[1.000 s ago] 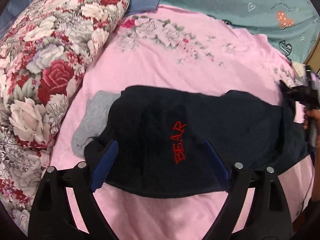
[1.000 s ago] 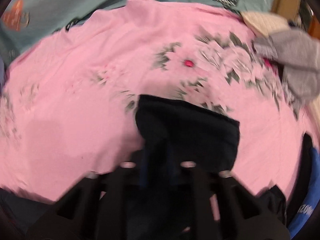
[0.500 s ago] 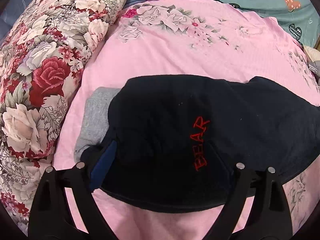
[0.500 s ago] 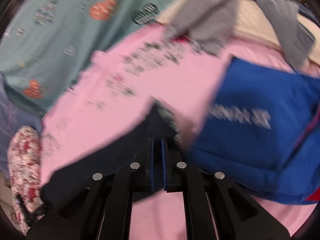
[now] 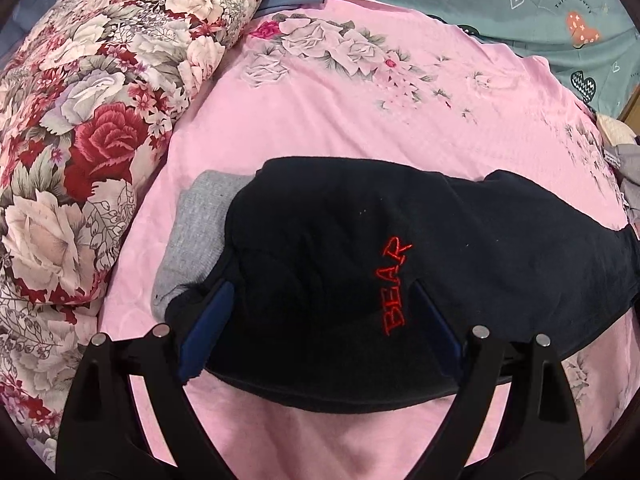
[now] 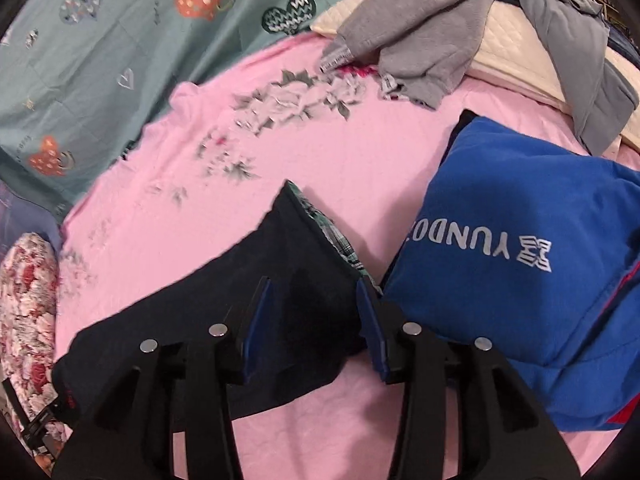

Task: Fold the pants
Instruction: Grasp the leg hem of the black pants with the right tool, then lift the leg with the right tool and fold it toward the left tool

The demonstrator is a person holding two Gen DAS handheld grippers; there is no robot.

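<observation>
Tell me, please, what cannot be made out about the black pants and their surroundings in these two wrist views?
- Left wrist view: most of the folded grey garment lies hidden under the black pants.
- Left wrist view: the pants' far end runs out of frame on the right.
- Right wrist view: the white lettering on the blue garment is partly covered by a fold.
- Right wrist view: the pants hide the plaid fabric beneath; its extent is unclear.

Bedroom: bed w/ pink floral sheet (image 5: 320,120), quilt (image 5: 100,100).
</observation>
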